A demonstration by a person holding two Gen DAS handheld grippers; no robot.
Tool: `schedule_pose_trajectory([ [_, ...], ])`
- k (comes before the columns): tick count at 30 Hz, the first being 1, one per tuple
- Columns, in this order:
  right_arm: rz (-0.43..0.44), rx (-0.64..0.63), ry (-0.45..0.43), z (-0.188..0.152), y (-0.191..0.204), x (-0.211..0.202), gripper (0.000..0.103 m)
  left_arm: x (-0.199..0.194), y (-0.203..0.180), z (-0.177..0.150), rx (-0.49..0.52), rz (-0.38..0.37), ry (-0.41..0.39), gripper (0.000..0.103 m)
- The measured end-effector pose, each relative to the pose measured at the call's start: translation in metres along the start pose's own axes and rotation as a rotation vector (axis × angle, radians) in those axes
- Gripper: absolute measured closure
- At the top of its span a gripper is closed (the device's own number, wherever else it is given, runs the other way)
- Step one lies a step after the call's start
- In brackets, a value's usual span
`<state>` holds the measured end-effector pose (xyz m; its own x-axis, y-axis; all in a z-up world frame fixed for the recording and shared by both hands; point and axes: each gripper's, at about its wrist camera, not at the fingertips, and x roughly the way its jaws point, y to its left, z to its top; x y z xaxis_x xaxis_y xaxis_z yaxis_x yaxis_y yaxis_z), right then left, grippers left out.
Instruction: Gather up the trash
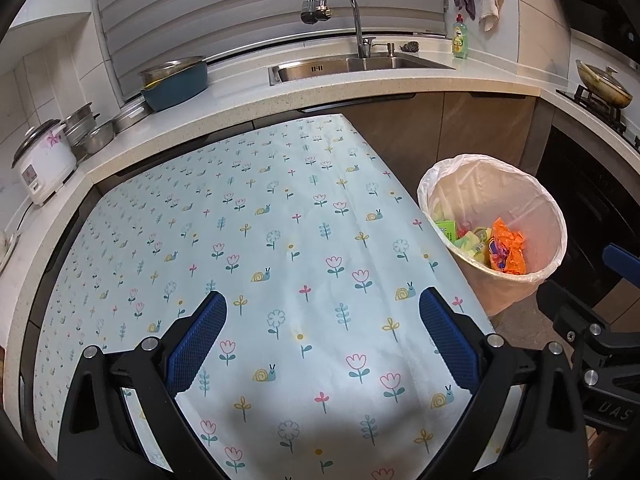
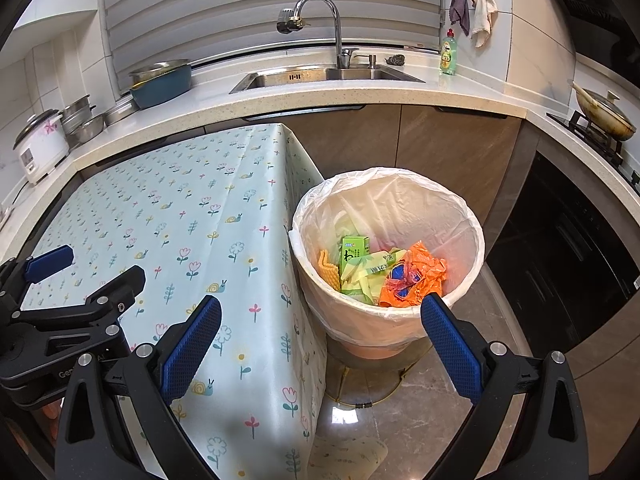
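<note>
the flowered counter (image 1: 280, 240) in this kitchen lies bare; the trash (image 2: 384, 272) (cartons, orange wrapper) sits in the lined bin (image 2: 472, 236) just beside it. our left gripper (image 1: 322, 320) and right gripper (image 2: 320, 324) hold nothing, fingers apart. collecting looks done; next we'd only check for strays.

The bench (image 1: 280, 216) wears a smooth, faintly creased printed cloth. A thin, translucent plastic liner (image 2: 384, 200) wrinkles over the bin's rim, holding crumpled glossy orange wrapper (image 2: 416, 276) and green cardboard carton (image 2: 354, 250). The sink (image 2: 320, 76) is brushed metal, the floor (image 2: 400, 408) polished stone, glossy.
</note>
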<state>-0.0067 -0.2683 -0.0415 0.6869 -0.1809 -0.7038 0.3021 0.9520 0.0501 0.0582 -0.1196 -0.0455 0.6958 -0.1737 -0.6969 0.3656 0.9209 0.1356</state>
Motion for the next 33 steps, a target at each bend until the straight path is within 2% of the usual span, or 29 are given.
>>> schedule_pose_trajectory([
  [22,0.000,0.010,-0.004,-0.0005,-0.0010,0.0012,0.007,0.0010,0.0045,0.0013,-0.015,0.002,-0.013,0.010],
  [33,0.001,0.015,-0.025,0.0032,0.0001,-0.0018,0.007,-0.0050,0.0090,0.0039,-0.033,0.006,-0.044,0.010],
])
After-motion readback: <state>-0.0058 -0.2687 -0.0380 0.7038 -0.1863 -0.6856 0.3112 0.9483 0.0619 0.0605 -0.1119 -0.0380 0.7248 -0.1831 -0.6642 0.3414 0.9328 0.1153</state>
